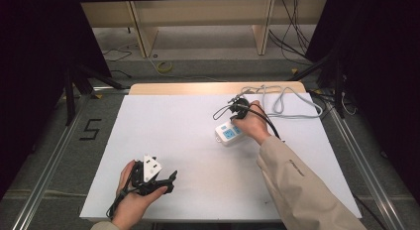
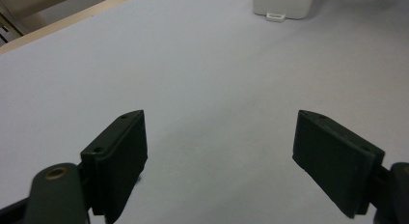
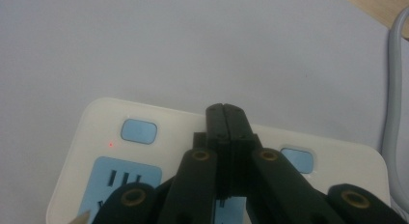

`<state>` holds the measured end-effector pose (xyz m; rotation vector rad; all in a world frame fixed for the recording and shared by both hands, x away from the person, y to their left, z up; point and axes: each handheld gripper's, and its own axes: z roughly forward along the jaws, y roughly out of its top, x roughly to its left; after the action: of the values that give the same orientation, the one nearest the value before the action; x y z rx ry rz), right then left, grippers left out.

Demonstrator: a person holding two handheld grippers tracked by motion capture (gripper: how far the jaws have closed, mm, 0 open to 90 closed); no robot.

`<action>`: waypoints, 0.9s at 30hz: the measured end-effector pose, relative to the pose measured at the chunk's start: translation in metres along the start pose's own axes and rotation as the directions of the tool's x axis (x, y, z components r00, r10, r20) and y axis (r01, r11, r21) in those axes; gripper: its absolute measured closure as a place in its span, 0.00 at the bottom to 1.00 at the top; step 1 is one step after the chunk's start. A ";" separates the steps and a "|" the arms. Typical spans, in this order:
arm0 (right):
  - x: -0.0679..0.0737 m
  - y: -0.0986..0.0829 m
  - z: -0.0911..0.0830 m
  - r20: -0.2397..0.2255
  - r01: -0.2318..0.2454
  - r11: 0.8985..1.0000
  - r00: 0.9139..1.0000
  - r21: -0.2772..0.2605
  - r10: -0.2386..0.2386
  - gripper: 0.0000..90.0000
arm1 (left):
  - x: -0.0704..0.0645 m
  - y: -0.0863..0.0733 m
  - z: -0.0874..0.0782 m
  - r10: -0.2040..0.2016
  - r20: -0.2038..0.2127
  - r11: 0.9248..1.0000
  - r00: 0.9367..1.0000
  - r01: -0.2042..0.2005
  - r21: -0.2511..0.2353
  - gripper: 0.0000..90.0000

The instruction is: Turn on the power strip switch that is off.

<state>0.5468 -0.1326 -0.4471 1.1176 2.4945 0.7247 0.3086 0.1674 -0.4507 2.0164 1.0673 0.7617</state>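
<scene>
I hold the right claw (image 3: 226,113) clenched, jaws pressed together with nothing between them, directly over the white power strip (image 1: 228,133); the strip lies right of centre on the white surface (image 1: 198,141), its grey cable (image 1: 287,102) looping toward the far edge; my left claw (image 1: 166,183) rests released near the surface's near-left edge, jaws spread wide.
</scene>
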 end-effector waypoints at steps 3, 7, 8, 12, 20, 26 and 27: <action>0.000 0.000 0.000 -0.002 -0.003 1.000 1.000 -0.002 0.003 1.00 | 0.000 0.000 0.000 -0.001 -0.001 1.000 1.000 0.001 -0.002 0.21; 0.000 0.000 0.000 0.001 -0.001 1.000 1.000 -0.003 0.001 1.00 | 0.000 0.000 0.000 -0.001 0.000 1.000 1.000 0.001 0.000 0.21; 0.000 0.000 0.000 0.002 -0.001 1.000 1.000 -0.002 0.001 1.00 | 0.000 0.000 0.000 -0.001 0.000 1.000 1.000 0.001 0.000 0.21; 0.001 -0.001 0.000 0.005 -0.004 1.000 1.000 -0.009 0.004 1.00 | 0.000 0.000 0.000 0.000 -0.001 1.000 1.000 0.000 0.000 0.21; 0.004 -0.002 -0.001 0.019 0.008 1.000 1.000 -0.014 -0.008 1.00 | 0.000 0.000 0.000 0.001 -0.003 1.000 1.000 -0.001 -0.001 0.21; 0.004 -0.004 -0.001 0.022 0.004 1.000 1.000 -0.028 -0.003 1.00 | 0.000 0.000 0.000 0.001 -0.003 1.000 1.000 -0.001 -0.002 0.21; 0.004 -0.004 -0.001 0.022 0.004 1.000 1.000 -0.028 -0.003 1.00 | 0.000 0.000 0.000 0.002 -0.004 1.000 1.000 -0.002 -0.001 0.21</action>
<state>0.5417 -0.1322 -0.4489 1.1047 2.4594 0.7404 0.3087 0.1675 -0.4508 2.0159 1.0672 0.7671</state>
